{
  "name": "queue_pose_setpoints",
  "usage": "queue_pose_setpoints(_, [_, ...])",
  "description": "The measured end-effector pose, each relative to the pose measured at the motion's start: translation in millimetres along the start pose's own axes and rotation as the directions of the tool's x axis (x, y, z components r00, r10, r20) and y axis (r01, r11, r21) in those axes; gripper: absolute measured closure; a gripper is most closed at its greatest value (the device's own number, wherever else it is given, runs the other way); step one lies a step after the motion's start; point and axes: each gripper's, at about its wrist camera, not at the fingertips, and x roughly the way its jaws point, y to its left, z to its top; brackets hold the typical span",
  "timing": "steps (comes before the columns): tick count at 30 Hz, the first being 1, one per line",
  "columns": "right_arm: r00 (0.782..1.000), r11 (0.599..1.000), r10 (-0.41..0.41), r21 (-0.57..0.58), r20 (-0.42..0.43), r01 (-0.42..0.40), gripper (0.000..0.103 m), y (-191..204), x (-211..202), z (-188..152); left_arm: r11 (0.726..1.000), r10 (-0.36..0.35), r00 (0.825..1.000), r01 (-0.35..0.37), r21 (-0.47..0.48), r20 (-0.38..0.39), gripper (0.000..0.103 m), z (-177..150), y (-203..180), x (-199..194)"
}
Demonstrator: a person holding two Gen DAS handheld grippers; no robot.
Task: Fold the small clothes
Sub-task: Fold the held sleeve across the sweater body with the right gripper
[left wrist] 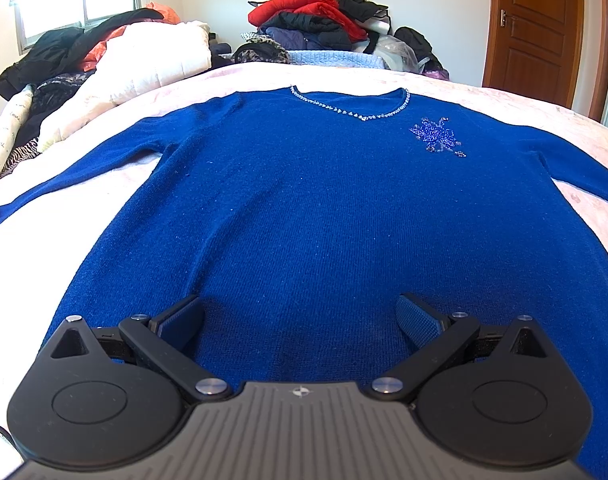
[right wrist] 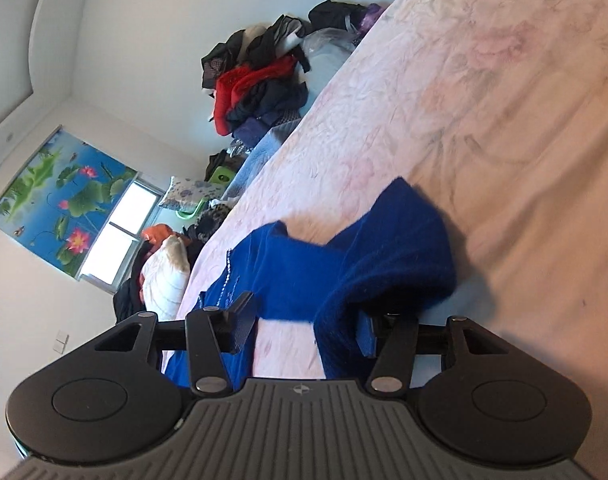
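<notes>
A blue knit sweater point(left wrist: 304, 208) lies face up and flat on the pink bedsheet point(left wrist: 504, 96), with a beaded neckline and a sequin flower at the chest. My left gripper point(left wrist: 299, 320) hovers over its hem, open, with nothing between the fingers. The right wrist view is rolled sideways. There the sweater's sleeve point(right wrist: 400, 248) is lifted and bunched, and it drapes over one finger point(right wrist: 366, 334) of my right gripper point(right wrist: 306, 328). That gripper's jaws stand apart with sheet showing through the gap. Its pads do not press together on the cloth.
Heaped clothes point(left wrist: 312, 20) are piled beyond the far edge of the bed. A pale quilt and dark garments point(left wrist: 103, 60) lie at the bed's left. A wooden door point(left wrist: 536, 24) stands at the right, and a window with a lotus blind point(right wrist: 63, 196) is behind.
</notes>
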Motion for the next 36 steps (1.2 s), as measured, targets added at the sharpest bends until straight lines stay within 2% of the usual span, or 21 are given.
queue_pose_setpoints(2, [0.999, 0.999, -0.033, -0.014, 0.005, 0.033, 0.092, 1, -4, -5, 1.0, 0.001, 1.0, -0.001, 0.006, -0.005, 0.0, 4, -2, 0])
queue_pose_setpoints(5, [0.998, 0.997, -0.06, -0.038, 0.004, 0.06, 0.092, 8, -8, -11, 0.999, -0.042, 0.999, 0.042, -0.011, 0.003, 0.0, 15, -10, -4])
queue_pose_setpoints(7, [1.0, 0.999, -0.02, -0.042, -0.01, 0.02, 0.092, 19, -7, -18, 0.989, -0.138, 0.99, 0.139, -0.044, 0.037, 0.0, 27, -18, -13])
queue_pose_setpoints(9, [1.0, 0.999, 0.019, -0.029, -0.003, -0.019, 0.092, 35, -3, -29, 0.959, -0.264, 0.963, 0.268, -0.096, 0.049, 0.0, 41, -27, -19])
queue_pose_setpoints(10, [0.999, 0.999, 0.055, -0.002, 0.002, -0.055, 0.092, 41, 2, -35, 0.924, -0.359, 0.933, 0.359, -0.135, 0.027, 0.0, 49, -33, -18])
queue_pose_setpoints(11, [0.994, 0.993, 0.107, 0.041, 0.018, -0.108, 0.092, 47, 7, -42, 0.876, -0.453, 0.892, 0.444, -0.186, -0.002, 0.0, 56, -37, -14])
queue_pose_setpoints(12, [0.983, 0.979, 0.176, 0.092, 0.043, -0.18, 0.092, 52, 13, -49, 0.814, -0.544, 0.838, 0.519, -0.259, -0.029, 0.0, 62, -39, -7])
queue_pose_setpoints(13, [0.964, 0.953, 0.255, 0.151, 0.075, -0.264, 0.092, 56, 19, -57, 0.735, -0.629, 0.776, 0.574, -0.36, -0.048, 0.0, 66, -42, 3])
queue_pose_setpoints(14, [0.941, 0.918, 0.321, 0.208, 0.11, -0.338, 0.092, 59, 26, -68, 0.656, -0.692, 0.72, 0.595, -0.465, -0.054, 0.0, 67, -44, 14])
queue_pose_setpoints(15, [0.919, 0.882, 0.367, 0.262, 0.141, -0.392, 0.092, 62, 34, -80, 0.559, -0.748, 0.661, 0.59, -0.582, -0.049, 0.0, 65, -44, 27])
queue_pose_setpoints(16, [0.905, 0.851, 0.393, 0.309, 0.159, -0.424, 0.092, 63, 44, -92, 0.477, -0.787, 0.616, 0.575, -0.665, -0.032, 0.0, 62, -45, 37])
queue_pose_setpoints(17, [0.901, 0.831, 0.4, 0.347, 0.168, -0.434, 0.092, 62, 52, -104, 0.412, -0.813, 0.583, 0.552, -0.725, -0.017, 0.0, 58, -43, 45])
queue_pose_setpoints(18, [0.899, 0.815, 0.406, 0.379, 0.167, -0.439, 0.092, 61, 61, -116, 0.358, -0.829, 0.559, 0.525, -0.772, -0.004, 0.0, 54, -43, 52])
queue_pose_setpoints(20, [0.9, 0.792, 0.414, 0.432, 0.138, -0.431, 0.092, 55, 79, -135, 0.276, -0.842, 0.538, 0.484, -0.83, 0.034, 0.0, 46, -40, 61])
queue_pose_setpoints(23, [0.903, 0.772, 0.413, 0.48, 0.119, -0.417, 0.092, 48, 89, -154, 0.223, -0.838, 0.543, 0.419, -0.88, 0.046, 0.0, 37, -33, 72])
queue_pose_setpoints(26, [0.896, 0.752, 0.424, 0.501, 0.13, -0.428, 0.092, 47, 87, -160, 0.182, -0.843, 0.534, 0.382, -0.906, 0.056, 0.001, 28, -31, 79])
queue_pose_setpoints(27, [0.897, 0.756, 0.423, 0.494, 0.131, -0.429, 0.092, 50, 86, -161, 0.174, -0.847, 0.529, 0.384, -0.907, 0.061, 0.005, 26, -31, 79])
queue_pose_setpoints(29, [0.903, 0.778, 0.411, 0.466, 0.128, -0.421, 0.092, 54, 84, -160, 0.163, -0.86, 0.506, 0.395, -0.904, 0.066, 0.039, 24, -32, 80])
queue_pose_setpoints(31, [0.909, 0.8, 0.395, 0.437, 0.131, -0.411, 0.092, 56, 81, -160, 0.14, -0.873, 0.483, 0.391, -0.91, 0.073, 0.057, 23, -29, 80])
queue_pose_setpoints(32, [0.912, 0.807, 0.389, 0.429, 0.132, -0.406, 0.091, 57, 81, -157, 0.126, -0.881, 0.467, 0.386, -0.914, 0.076, 0.058, 27, -27, 84])
queue_pose_setpoints(36, [0.92, 0.803, 0.361, 0.449, 0.155, -0.391, 0.09, 52, 79, -162, 0.101, -0.885, 0.456, 0.381, -0.919, 0.091, 0.06, 23, -27, 84])
